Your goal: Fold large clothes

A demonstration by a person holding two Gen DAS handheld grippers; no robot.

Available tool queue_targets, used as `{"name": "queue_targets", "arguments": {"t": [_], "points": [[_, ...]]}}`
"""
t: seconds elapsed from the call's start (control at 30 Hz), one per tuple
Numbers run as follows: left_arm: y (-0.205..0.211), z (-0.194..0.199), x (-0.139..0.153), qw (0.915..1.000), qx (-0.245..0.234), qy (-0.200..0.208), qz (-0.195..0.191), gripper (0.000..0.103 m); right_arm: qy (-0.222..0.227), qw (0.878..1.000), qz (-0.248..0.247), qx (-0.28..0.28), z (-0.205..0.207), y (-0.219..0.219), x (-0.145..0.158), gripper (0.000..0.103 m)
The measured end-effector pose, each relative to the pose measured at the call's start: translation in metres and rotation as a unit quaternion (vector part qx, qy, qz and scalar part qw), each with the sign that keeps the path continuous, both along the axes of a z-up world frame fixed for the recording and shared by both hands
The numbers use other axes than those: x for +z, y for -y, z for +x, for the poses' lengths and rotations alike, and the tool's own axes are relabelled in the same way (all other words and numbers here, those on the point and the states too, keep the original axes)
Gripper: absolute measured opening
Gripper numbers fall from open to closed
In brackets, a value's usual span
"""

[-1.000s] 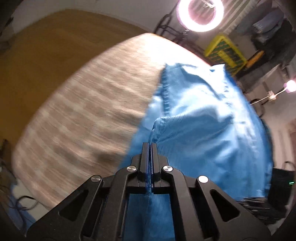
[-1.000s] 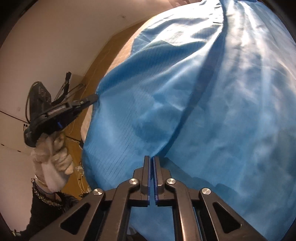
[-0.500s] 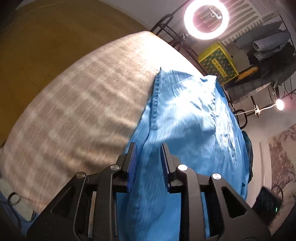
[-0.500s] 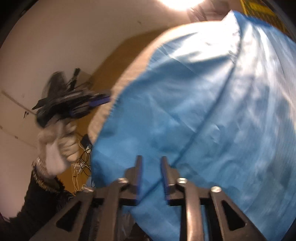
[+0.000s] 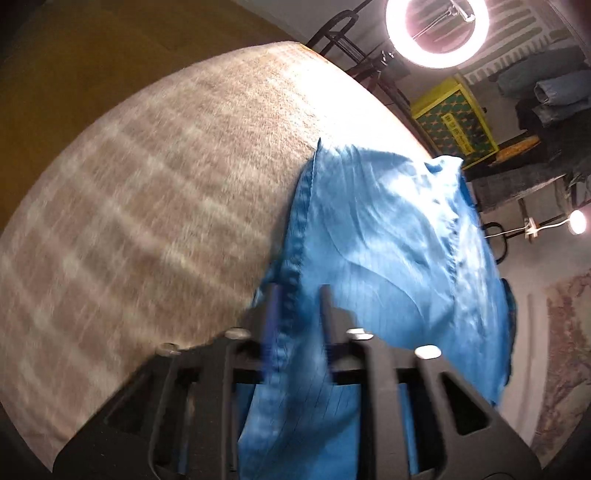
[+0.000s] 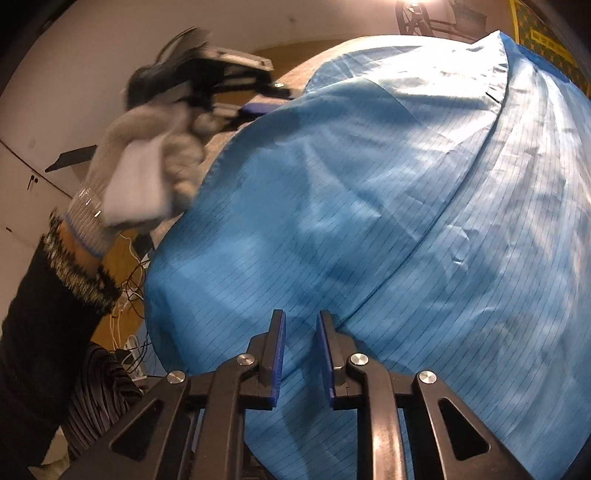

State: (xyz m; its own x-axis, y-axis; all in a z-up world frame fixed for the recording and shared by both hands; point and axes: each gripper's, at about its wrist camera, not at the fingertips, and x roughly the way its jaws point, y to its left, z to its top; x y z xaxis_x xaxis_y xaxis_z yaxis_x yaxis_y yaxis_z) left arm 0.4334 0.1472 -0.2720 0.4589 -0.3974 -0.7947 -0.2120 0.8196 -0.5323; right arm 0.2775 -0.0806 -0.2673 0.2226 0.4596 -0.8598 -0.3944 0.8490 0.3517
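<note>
A large blue pinstriped garment point(image 5: 388, 240) lies spread on a beige striped table cover point(image 5: 147, 184). It fills most of the right wrist view point(image 6: 406, 221). My left gripper point(image 5: 297, 291) is open, its jaws apart over the garment's stitched left edge, with cloth lying between them. My right gripper point(image 6: 300, 321) is open above the garment's near edge, and nothing is pinched. The left gripper also shows in the right wrist view point(image 6: 258, 107), held by a gloved hand point(image 6: 147, 173) at the garment's far left edge.
A ring light point(image 5: 437, 26) glows beyond the table. A yellow crate point(image 5: 454, 118) and stacked jeans point(image 5: 546, 96) stand at the back right. A small lamp point(image 5: 576, 221) is at the right. Cables point(image 6: 129, 288) hang by the table's left side.
Both grippers were shut on the blue garment a second ago and have opened, letting it go. The garment has dropped flatter onto the table.
</note>
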Motion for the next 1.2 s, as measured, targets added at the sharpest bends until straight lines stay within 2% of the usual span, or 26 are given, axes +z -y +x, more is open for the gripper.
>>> {"name": "queue_targets", "arguments": {"t": [0.13, 0.23, 0.27, 0.33, 0.4, 0.57, 0.67, 0.73, 0.77, 0.8, 0.83, 0.93, 1.03, 1.13, 1.17, 1.2], "points": [[0.002, 0.008, 0.001, 0.9995, 0.004, 0.017, 0.027, 0.001, 0.009, 1.000, -0.007, 0.010, -0.002, -0.003, -0.001, 0.016], [-0.003, 0.010, 0.010, 0.9947, 0.032, 0.032, 0.092, 0.001, 0.006, 1.000, -0.004, 0.010, -0.003, -0.003, 0.001, 0.014], [-0.007, 0.009, 0.012, 0.9942, 0.041, 0.031, 0.095, 0.002, 0.006, 1.000, -0.004, 0.011, -0.003, -0.004, 0.001, 0.014], [-0.016, 0.005, 0.021, 0.9950, 0.044, 0.025, 0.086, 0.010, 0.005, 1.000, -0.006, 0.014, -0.002, -0.002, 0.004, 0.015], [-0.024, -0.007, 0.035, 0.9945, 0.043, 0.042, 0.086, 0.017, 0.006, 1.000, -0.012, 0.017, -0.003, -0.004, 0.005, 0.015], [-0.038, -0.073, 0.082, 0.9921, 0.019, 0.088, 0.087, 0.017, 0.011, 1.000, -0.020, 0.021, -0.002, -0.014, 0.008, 0.016], [-0.039, -0.119, 0.098, 0.9910, 0.001, 0.102, 0.087, 0.019, 0.004, 1.000, 0.006, 0.006, 0.001, -0.010, 0.012, 0.020], [-0.038, -0.156, 0.101, 0.9918, -0.012, 0.106, 0.070, 0.026, -0.004, 0.999, 0.044, 0.002, -0.003, -0.008, 0.019, 0.022], [-0.039, -0.174, 0.098, 0.9927, -0.015, 0.103, 0.060, 0.036, -0.006, 0.998, 0.058, 0.008, -0.005, -0.009, 0.023, 0.023], [-0.039, -0.195, 0.091, 0.9941, -0.018, 0.097, 0.046, 0.042, -0.004, 0.998, 0.065, 0.017, -0.009, -0.013, 0.027, 0.026], [-0.038, -0.211, 0.083, 0.9954, -0.023, 0.088, 0.030, 0.042, 0.002, 0.997, 0.065, 0.028, -0.014, -0.019, 0.031, 0.029], [-0.028, -0.254, 0.049, 0.9976, -0.048, 0.049, -0.001, 0.042, 0.018, 0.998, 0.045, 0.051, -0.028, -0.037, 0.034, 0.032], [-0.015, -0.272, 0.024, 0.9974, -0.066, 0.024, 0.013, 0.042, 0.022, 0.998, 0.028, 0.054, -0.035, -0.048, 0.030, 0.033], [-0.002, -0.271, 0.014, 0.9948, -0.086, 0.014, 0.053, 0.042, 0.028, 0.999, 0.007, 0.045, -0.034, -0.053, 0.024, 0.035], [-0.001, -0.273, 0.013, 0.9938, -0.090, 0.015, 0.062, 0.035, 0.030, 0.999, 0.002, 0.042, -0.033, -0.055, 0.024, 0.035], [0.001, -0.272, 0.013, 0.9931, -0.094, 0.014, 0.067, 0.008, 0.031, 0.999, -0.004, 0.039, -0.033, -0.056, 0.023, 0.036]]}}
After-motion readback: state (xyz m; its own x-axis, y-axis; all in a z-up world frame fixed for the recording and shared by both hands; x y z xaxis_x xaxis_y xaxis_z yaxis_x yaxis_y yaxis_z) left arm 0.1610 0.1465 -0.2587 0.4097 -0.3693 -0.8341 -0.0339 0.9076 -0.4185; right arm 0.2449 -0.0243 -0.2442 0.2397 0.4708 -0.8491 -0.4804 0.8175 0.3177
